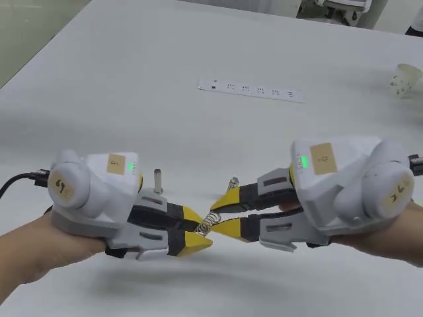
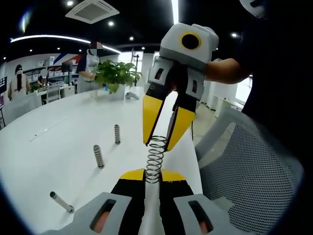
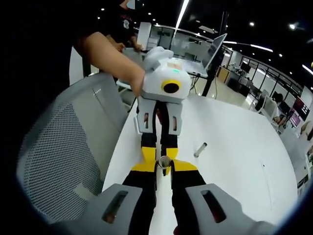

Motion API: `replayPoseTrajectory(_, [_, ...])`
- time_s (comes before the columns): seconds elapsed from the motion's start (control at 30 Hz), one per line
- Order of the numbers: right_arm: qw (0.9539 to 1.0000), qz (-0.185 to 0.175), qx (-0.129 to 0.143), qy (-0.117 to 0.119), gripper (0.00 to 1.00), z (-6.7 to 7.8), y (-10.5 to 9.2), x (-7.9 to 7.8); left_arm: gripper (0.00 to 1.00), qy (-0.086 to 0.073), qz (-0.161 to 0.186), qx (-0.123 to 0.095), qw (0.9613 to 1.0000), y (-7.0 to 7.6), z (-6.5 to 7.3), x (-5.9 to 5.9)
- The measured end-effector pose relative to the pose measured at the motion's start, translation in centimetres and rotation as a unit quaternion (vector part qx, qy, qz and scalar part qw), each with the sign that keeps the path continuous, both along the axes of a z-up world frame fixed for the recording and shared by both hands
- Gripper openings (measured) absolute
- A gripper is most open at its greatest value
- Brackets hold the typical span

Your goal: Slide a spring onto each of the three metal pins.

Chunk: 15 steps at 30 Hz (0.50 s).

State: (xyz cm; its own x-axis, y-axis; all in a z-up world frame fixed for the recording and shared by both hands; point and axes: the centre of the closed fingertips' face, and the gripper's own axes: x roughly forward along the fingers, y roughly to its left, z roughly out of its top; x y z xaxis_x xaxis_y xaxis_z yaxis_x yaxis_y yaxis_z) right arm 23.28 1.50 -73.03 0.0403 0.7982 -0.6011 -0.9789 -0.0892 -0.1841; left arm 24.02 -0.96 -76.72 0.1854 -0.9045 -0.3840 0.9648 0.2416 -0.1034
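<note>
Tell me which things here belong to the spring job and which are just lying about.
Job:
- spring, held between the left gripper and the right gripper
- bare pin
- nearer pin with a spring on
- farther pin with a spring on

Lying about:
- power strip
- paper cup
- potted plant
- mesh chair

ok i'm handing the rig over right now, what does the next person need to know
Left gripper: shut on one end of the spring.
Right gripper: jaws either side of its other end, grip unclear.
Done: near pin and far pin look to carry springs.
Left: bare pin stands on the table; this spring likely goes on it.
</note>
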Motion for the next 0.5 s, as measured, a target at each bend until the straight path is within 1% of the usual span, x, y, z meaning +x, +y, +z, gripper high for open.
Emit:
replayPoseTrajectory(0.07, [1.0,-0.002,0.007,0.006,0.08,0.11,0.28,-0.08,0.01,-0.001,-0.001,0.001,1.0,-0.09,-0.01,-0.01])
replayPoseTrajectory(0.17, [0.9998,-0.002,0.017,0.008,0.08,0.29,0.79,-0.18,0.01,0.0,-0.002,0.0,1.0,-0.26,0.02,-0.02])
replayPoseTrajectory(0.37, [0.9998,0.0,0.018,0.004,0.08,0.22,0.94,-0.13,0.01,-0.001,0.0,-0.001,1.0,-0.3,-0.05,0.12])
replayPoseTrajectory(0.5, [0.9997,-0.001,0.024,0.005,0.08,0.35,1.02,-0.14,0.01,-0.001,0.002,-0.005,1.0,-0.21,0.07,0.15])
